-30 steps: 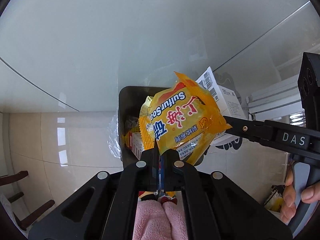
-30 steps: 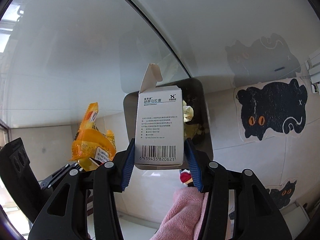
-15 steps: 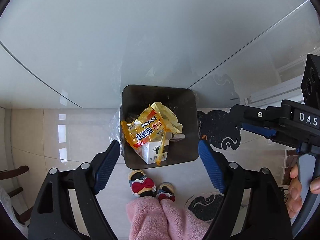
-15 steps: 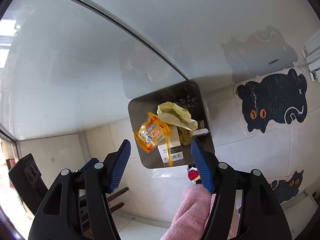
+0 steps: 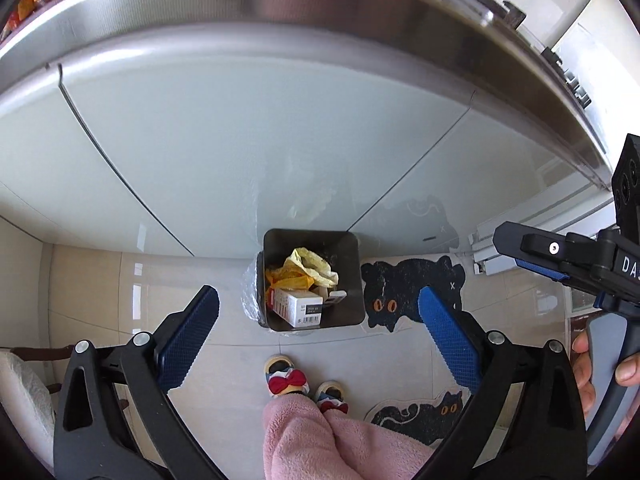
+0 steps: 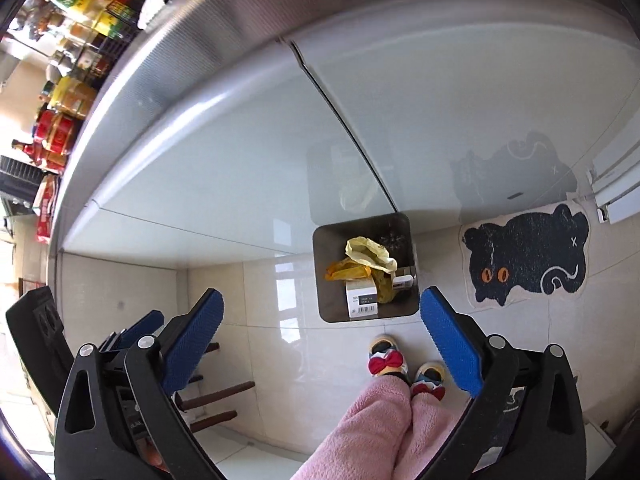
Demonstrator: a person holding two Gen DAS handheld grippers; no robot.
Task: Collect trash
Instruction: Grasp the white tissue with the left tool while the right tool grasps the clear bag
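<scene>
A dark square trash bin [image 5: 352,240] [image 6: 324,248] stands on the tiled floor against the white cabinet. Inside lie an orange-yellow soap wrapper [image 5: 290,281] [image 6: 346,271], a white medicine box with a barcode [image 5: 306,309] [image 6: 361,300] and a pale yellow bag [image 5: 312,266] [image 6: 368,254]. My left gripper [image 5: 319,316] hangs high above the bin, its jaws opening wide with nothing between them. My right gripper [image 6: 322,320] is likewise high over the bin, jaws opening, nothing between the blue pads [image 6: 450,340]. The right gripper's body [image 5: 580,260] shows at the right edge of the left wrist view.
A steel countertop edge [image 5: 320,12] curves over the white cabinet doors, with bottles and packets [image 6: 68,92] on it. Black cat-shaped mats [image 5: 412,292] [image 6: 528,252] lie right of the bin. The person's pink-trousered legs and bow slippers [image 5: 288,376] stand just in front of it.
Both grippers let go: the soap wrapper and the medicine box dropped into the bin. Both grippers opened wide and rose, so the bin looks smaller and the countertop has come into view.
</scene>
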